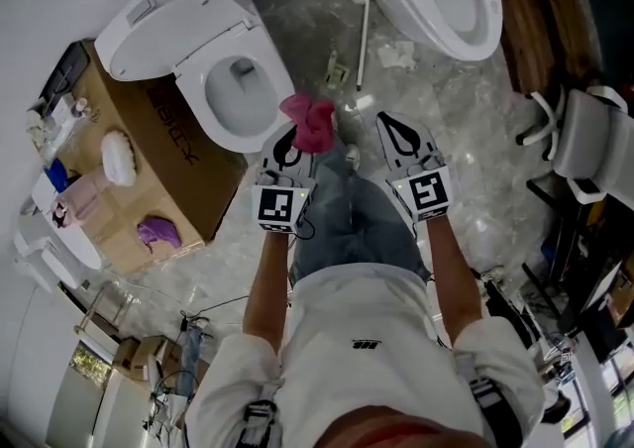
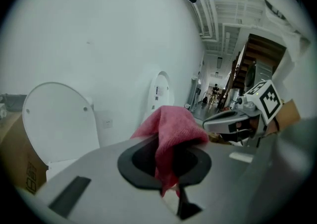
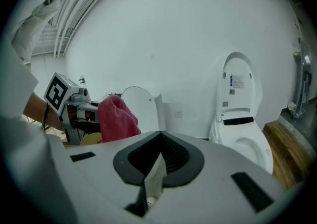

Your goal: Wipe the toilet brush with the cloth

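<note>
Cloth (image 1: 310, 121) pinched in closed left gripper (image 1: 290, 142), ready for wiping; right gripper (image 1: 388, 125) closed, empty, free to fetch far toilet brush (image 1: 364, 35).

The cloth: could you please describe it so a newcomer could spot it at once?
Find the open toilet beside the cardboard box. Just in front of its bowl, the left gripper is shut on the cloth, a crumpled pink rag; the right gripper beside it holds nothing.
</note>
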Motion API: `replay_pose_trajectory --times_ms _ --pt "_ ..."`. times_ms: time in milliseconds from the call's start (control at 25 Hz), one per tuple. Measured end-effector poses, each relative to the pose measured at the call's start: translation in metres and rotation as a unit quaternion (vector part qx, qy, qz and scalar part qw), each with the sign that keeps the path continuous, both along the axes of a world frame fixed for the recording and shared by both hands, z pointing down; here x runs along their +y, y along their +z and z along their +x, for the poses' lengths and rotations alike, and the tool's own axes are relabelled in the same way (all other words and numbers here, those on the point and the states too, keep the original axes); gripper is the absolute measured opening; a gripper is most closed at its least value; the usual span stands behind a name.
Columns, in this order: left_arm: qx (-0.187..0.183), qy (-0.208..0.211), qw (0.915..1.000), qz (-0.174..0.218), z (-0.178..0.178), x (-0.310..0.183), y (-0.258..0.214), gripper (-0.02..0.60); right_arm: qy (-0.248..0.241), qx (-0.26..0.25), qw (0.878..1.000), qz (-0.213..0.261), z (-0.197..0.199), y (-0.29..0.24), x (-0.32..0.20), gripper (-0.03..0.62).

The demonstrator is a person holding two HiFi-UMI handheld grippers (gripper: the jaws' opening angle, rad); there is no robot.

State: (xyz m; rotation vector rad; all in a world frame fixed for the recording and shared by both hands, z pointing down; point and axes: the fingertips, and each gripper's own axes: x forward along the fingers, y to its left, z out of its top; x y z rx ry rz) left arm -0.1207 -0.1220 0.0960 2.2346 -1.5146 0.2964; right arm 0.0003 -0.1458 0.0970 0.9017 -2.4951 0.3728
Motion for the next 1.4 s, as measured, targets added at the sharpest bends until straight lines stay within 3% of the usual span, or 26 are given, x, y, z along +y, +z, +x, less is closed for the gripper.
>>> replay_pose_trajectory --times_ms 520,920,1120,1400 --pt "-0.006 0.014 0.9994 -0.03 0.015 -0.019 0.161 0.031 -0.017 0.034 0.999 -0.02 0.004 0.161 -0.018 -0.008" --pt "-0.026 0.008 0.9994 -0.021 0.042 0.019 0.273 0.031 -0.049 0.037 0.998 -0.001 0.025 0.292 0.011 -0.008" --pt "0.004 -0.017 0.9997 -0.015 0.05 0.024 0.324 0.031 -0.052 0.028 0.998 0.011 0.039 0.348 0.01 -0.006" --pt "0.0 -0.016 0.9999 0.0 0.048 0.014 0.4 0.031 -0.078 0.033 0.996 0.026 0.045 0.437 0.003 -0.006"
